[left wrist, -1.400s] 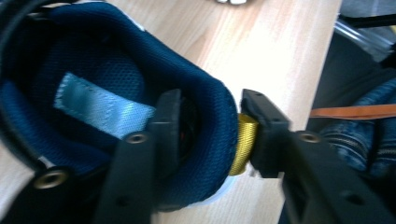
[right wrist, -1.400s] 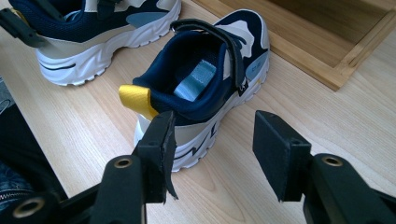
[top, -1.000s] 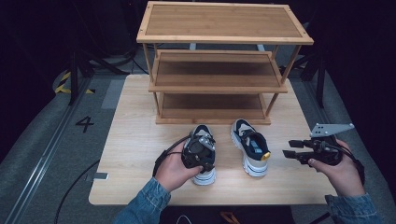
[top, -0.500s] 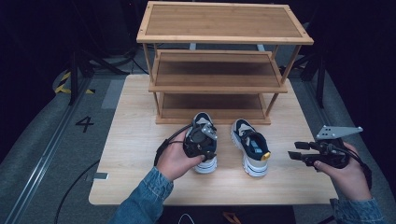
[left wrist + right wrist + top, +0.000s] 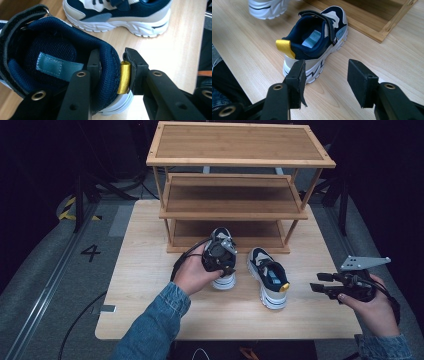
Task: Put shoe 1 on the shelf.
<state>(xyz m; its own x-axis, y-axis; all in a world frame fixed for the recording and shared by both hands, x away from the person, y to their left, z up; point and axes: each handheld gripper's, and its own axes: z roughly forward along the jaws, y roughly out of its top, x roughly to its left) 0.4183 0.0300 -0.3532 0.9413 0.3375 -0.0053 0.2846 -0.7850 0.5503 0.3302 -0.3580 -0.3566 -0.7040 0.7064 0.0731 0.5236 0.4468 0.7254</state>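
- the left gripper (image 5: 111, 72) is clamped on the heel collar of the left shoe (image 5: 57, 60): one jaw is set inside the opening, the other is pressed on the yellow pull tab (image 5: 124, 77) at the back.
- in the high view the left gripper (image 5: 218, 256) is seen over the left shoe (image 5: 222, 279), held by the left hand (image 5: 192, 275) in a denim sleeve (image 5: 150, 330).
- whether the left shoe is raised off the table (image 5: 145, 270) cannot be told; its white sole is seen just near of the rack (image 5: 235, 185).
- the right gripper (image 5: 325, 82) is held with its jaws spread and nothing between them; it is pointed at the heel of the right shoe (image 5: 314, 42).
- in the high view the right gripper (image 5: 320, 282) is seen at the near right of the table, held by the right hand (image 5: 370, 305), well apart from the right shoe (image 5: 268, 277).
- the right shoe is stood upright on the table, its toe toward the rack and its own yellow heel tab (image 5: 284, 47) on the near side.
- the two shoes are set side by side, near each other but apart, in front of the rack's bottom shelf (image 5: 230, 231).
- the rack is a three-shelf wooden one, placed at the far side of the table.
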